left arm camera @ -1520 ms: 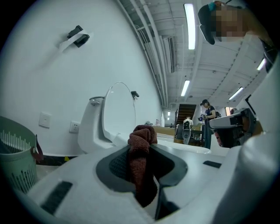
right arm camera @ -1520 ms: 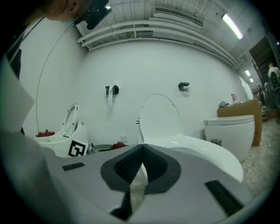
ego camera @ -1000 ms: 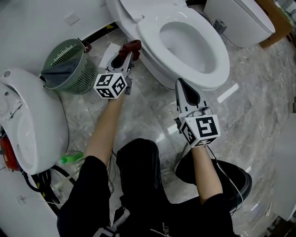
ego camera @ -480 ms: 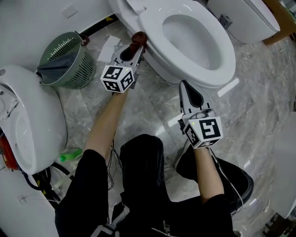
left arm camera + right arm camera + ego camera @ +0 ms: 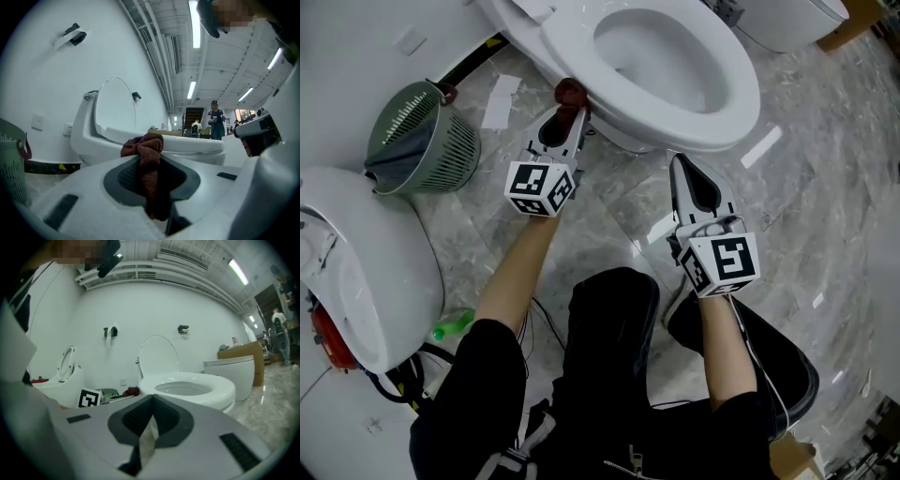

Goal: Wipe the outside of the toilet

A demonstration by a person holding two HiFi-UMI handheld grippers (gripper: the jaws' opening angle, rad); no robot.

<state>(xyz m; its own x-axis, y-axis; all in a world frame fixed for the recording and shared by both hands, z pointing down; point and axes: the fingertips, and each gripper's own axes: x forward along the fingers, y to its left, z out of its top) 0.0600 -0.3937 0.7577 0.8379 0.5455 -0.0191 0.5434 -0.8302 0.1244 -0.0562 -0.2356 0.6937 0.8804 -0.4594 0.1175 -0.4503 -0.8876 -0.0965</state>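
- My left tongs (image 5: 566, 114) were clamped on a dark red cloth (image 5: 570, 91), and the wad touched the outer side of the toilet (image 5: 734, 103) under the seat, at 11 o'clock from me.
- My right tongs (image 5: 679, 169) were closed together with nothing in them, their tip near the seat's front rim at 12 o'clock.
- A green basket (image 5: 422, 141) stood at 10 o'clock.
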